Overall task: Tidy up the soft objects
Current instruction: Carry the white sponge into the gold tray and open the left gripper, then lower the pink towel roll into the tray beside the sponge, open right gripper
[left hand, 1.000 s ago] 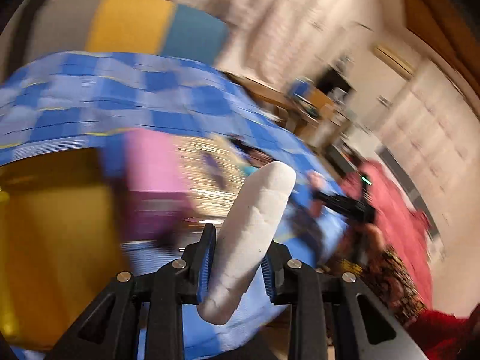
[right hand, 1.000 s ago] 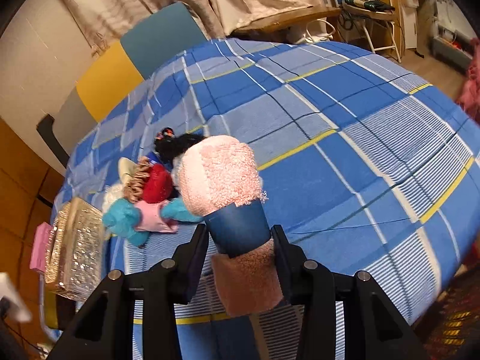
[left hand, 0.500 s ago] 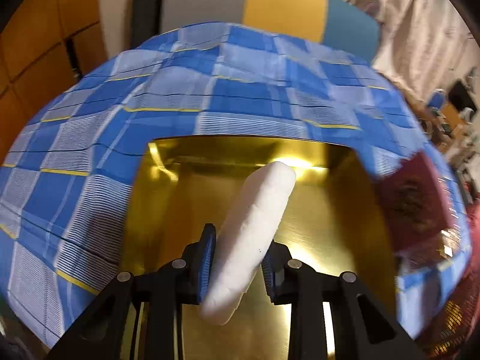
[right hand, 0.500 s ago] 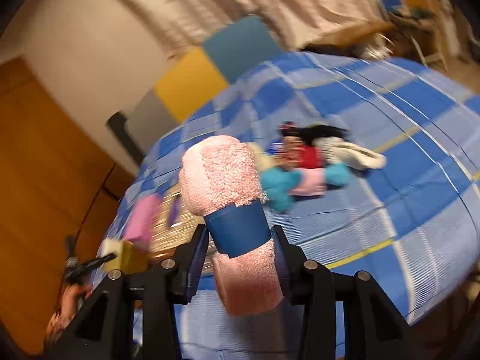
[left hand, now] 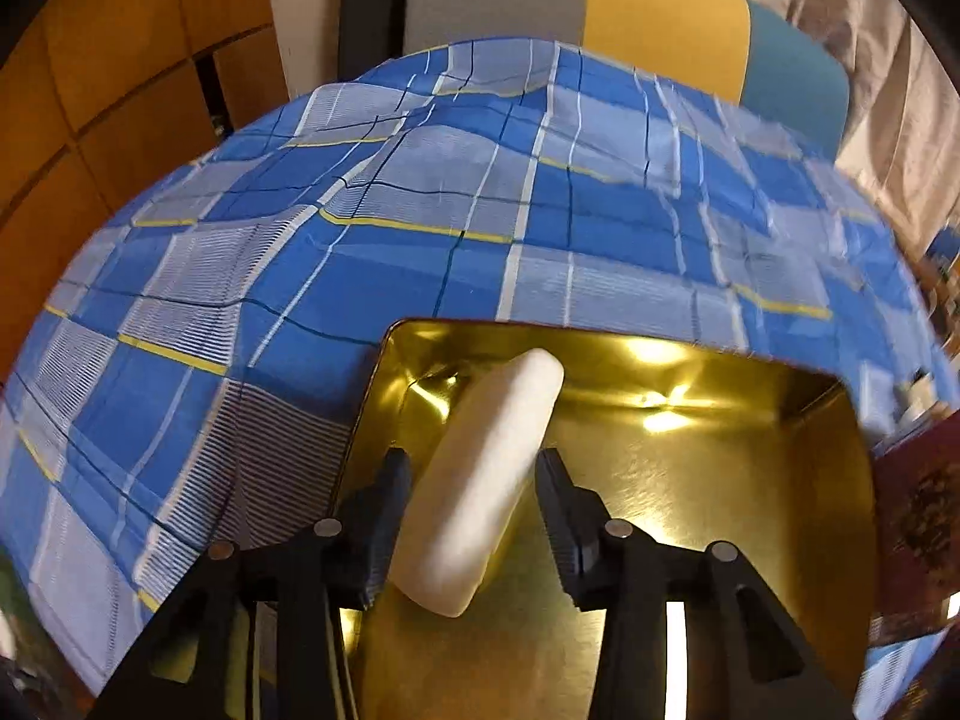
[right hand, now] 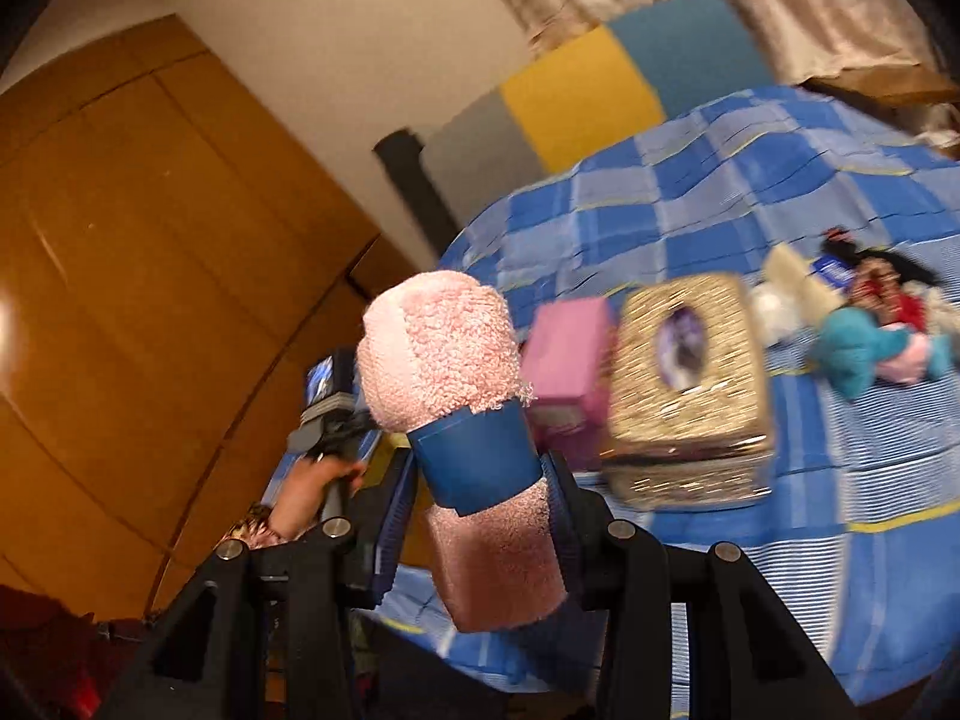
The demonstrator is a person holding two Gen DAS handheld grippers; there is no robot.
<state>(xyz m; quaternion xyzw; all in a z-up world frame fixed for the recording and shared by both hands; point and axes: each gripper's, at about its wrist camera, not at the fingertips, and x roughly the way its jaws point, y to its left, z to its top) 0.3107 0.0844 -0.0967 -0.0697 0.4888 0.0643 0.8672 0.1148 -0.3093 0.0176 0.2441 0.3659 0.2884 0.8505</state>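
Blue checked bedspread (left hand: 540, 228) covers the bed, wrinkled, yellow and white lines; it also shows in the right wrist view (right hand: 750, 192). Headboard panels (left hand: 660, 36) in grey, yellow and teal stand behind the bedspread's far edge. Wooden wardrobe (right hand: 132, 276) to the left of the bed.

Gold tin (left hand: 780, 480) sits open on the bedspread, shiny inside, near the front edge. Left gripper (left hand: 474, 480) hangs over the tin's left part, jaws apart: a gap shows on the right side of the white pad (left hand: 486, 480), while the left finger looks close to or touching it. Pad is long, tilted, upper tip toward the tin's back-left corner; whether its lower end rests on the tin floor cannot be told. Dark red lid or box (left hand: 918, 522) just right of the tin, blurred.

Right gripper (right hand: 480, 480) is up in the air beside the bed, clamped on a rolled pink towel (right hand: 444, 342) with a blue band (right hand: 474, 456); roll stands upright, jaws pressing at the band.

On the bedspread beyond it: gold glitter tissue box (right hand: 690, 384), pink box (right hand: 570, 354) touching its left side, pile of soft toys (right hand: 864, 324) to its right. Person's left hand (right hand: 306, 492) on the other gripper handle shows low left.
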